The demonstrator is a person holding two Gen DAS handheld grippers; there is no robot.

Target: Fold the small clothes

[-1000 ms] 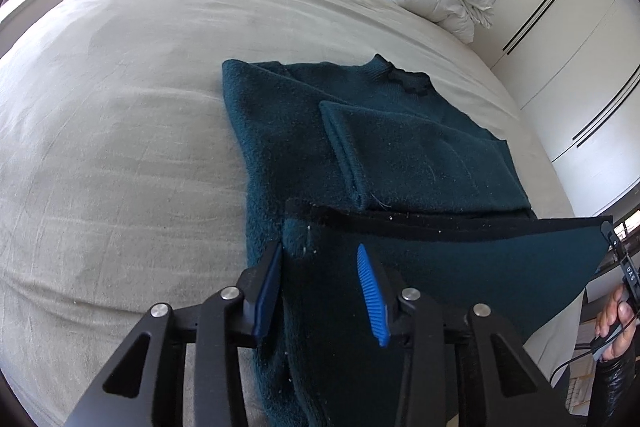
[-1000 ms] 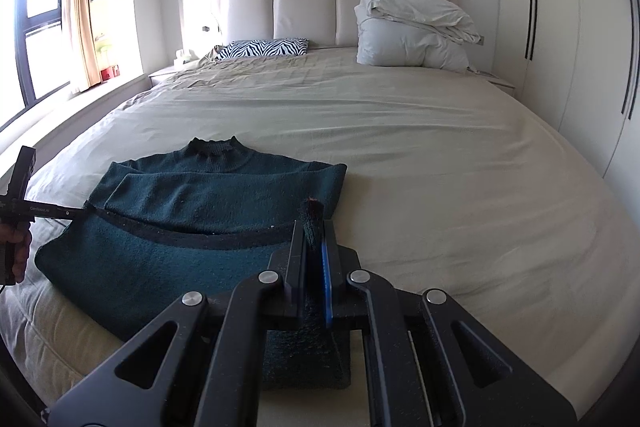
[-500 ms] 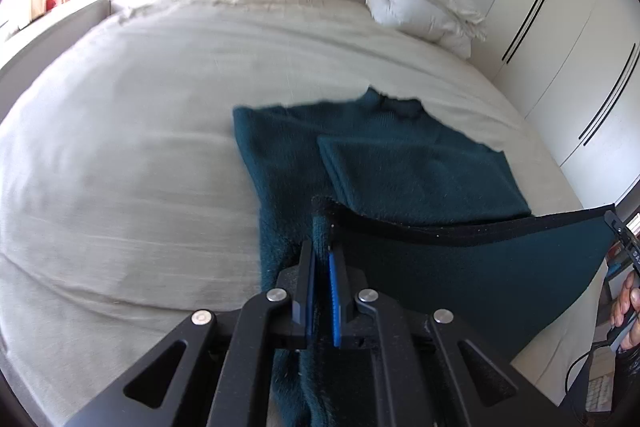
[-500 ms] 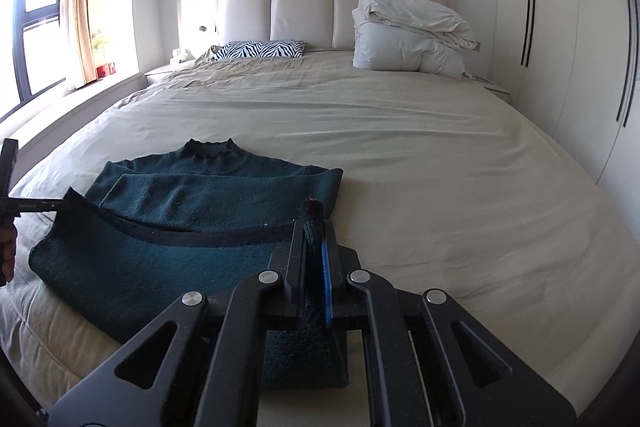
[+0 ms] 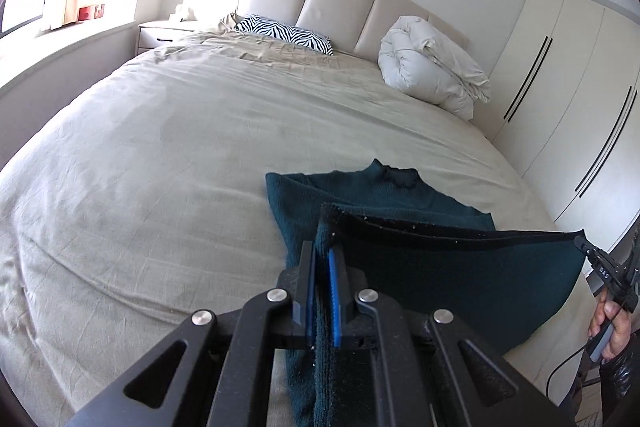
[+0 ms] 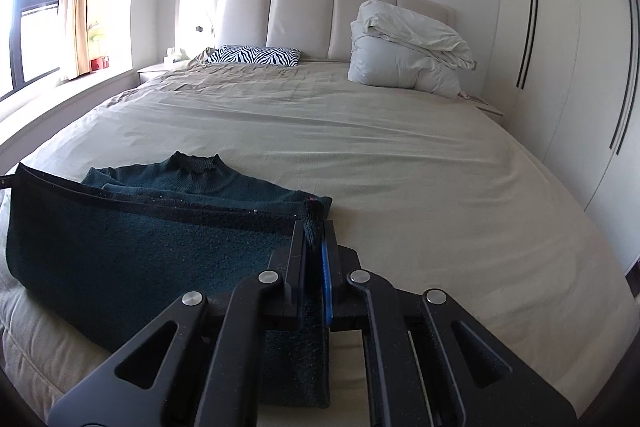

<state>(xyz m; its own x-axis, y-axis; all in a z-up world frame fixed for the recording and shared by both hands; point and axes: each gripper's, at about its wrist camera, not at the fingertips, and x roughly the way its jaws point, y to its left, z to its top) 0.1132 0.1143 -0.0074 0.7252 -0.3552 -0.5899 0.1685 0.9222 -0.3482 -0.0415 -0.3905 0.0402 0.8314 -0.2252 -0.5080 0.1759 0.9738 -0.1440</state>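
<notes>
Left wrist shows your left tongs (image 5: 323, 267) clamped on the sweater (image 5: 460, 279) hem, right tongs (image 6: 314, 239) likewise; uneven lifting could skew your fold.

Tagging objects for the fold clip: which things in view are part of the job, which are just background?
In the job:
- dark teal sweater
- left gripper, shut on its hem
- right gripper, shut on its hem

Background:
- bed
- zebra-print pillow
- rolled white duvet
- wardrobe

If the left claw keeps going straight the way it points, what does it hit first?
Probably the flat upper part of the teal sweater on the bed; the left claw is already clamped on its lifted hem.
</notes>
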